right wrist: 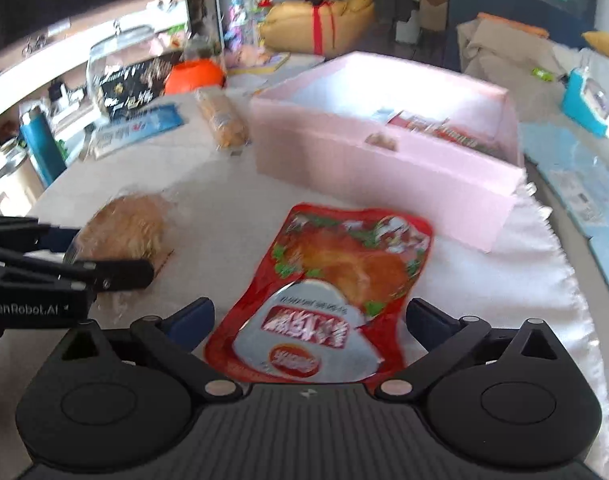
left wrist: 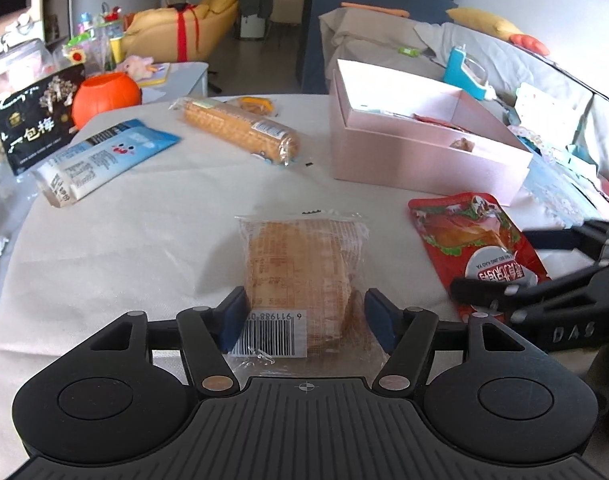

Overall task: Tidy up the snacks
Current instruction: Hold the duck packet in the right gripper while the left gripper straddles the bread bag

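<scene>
A clear-wrapped bread pack (left wrist: 300,276) with a barcode lies on the white tablecloth. My left gripper (left wrist: 304,320) is open, its blue pads on either side of the pack's near end. A red chicken pouch (right wrist: 324,296) lies flat in front of the pink box (right wrist: 384,168). My right gripper (right wrist: 310,320) is open, its jaws either side of the pouch's near end. In the left wrist view the pouch (left wrist: 476,248) lies right of the bread, with the right gripper's fingers (left wrist: 504,292) over it. The pink box (left wrist: 416,152) holds some snacks.
On the far left lie a blue-white packet (left wrist: 100,160), a black plum packet (left wrist: 36,120) and an orange pumpkin bowl (left wrist: 104,96). A long biscuit pack (left wrist: 240,128) lies at the back centre. A sofa with clutter (left wrist: 504,64) stands to the right.
</scene>
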Action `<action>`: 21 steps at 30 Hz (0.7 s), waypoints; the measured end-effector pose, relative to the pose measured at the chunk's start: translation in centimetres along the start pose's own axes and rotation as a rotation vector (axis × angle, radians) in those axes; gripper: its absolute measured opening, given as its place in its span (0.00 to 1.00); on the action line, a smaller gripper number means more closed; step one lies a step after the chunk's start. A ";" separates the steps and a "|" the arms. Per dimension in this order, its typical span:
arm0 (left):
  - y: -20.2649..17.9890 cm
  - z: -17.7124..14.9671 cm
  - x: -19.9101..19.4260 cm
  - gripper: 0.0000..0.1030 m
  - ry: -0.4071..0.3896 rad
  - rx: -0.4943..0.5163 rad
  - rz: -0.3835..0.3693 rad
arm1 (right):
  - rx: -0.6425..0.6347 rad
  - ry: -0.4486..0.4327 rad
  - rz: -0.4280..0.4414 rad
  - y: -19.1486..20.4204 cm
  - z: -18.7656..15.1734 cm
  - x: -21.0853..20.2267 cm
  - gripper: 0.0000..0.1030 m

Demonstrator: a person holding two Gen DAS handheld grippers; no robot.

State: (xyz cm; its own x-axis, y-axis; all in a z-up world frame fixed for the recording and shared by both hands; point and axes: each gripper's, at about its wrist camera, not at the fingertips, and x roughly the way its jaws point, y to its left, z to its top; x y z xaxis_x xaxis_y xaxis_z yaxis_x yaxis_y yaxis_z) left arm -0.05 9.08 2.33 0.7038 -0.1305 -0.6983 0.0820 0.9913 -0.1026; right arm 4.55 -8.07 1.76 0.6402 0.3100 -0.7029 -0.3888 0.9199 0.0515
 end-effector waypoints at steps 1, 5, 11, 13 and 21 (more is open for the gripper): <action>-0.1 0.0 0.0 0.67 -0.001 0.000 0.001 | -0.006 -0.022 -0.015 0.0 0.0 -0.3 0.99; -0.3 -0.1 0.1 0.67 -0.003 -0.001 0.004 | -0.012 -0.072 -0.058 -0.2 0.9 -0.5 0.91; -0.3 -0.1 0.0 0.67 -0.002 -0.001 0.004 | -0.015 -0.011 0.113 0.1 1.5 0.0 0.89; -0.2 -0.1 0.0 0.67 -0.002 -0.001 0.003 | -0.082 -0.018 0.083 0.9 1.0 -0.1 0.89; -0.3 -0.2 0.0 0.67 -0.005 -0.002 0.008 | -0.100 0.004 -0.012 -0.2 0.2 -0.7 0.89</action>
State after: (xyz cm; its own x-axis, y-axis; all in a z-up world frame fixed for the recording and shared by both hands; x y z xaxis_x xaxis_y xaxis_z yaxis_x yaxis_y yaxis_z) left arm -0.19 8.75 2.24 0.7076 -0.1228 -0.6959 0.0753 0.9923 -0.0986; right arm 4.32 -8.38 2.34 0.6428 0.2976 -0.7059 -0.4449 0.8951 -0.0278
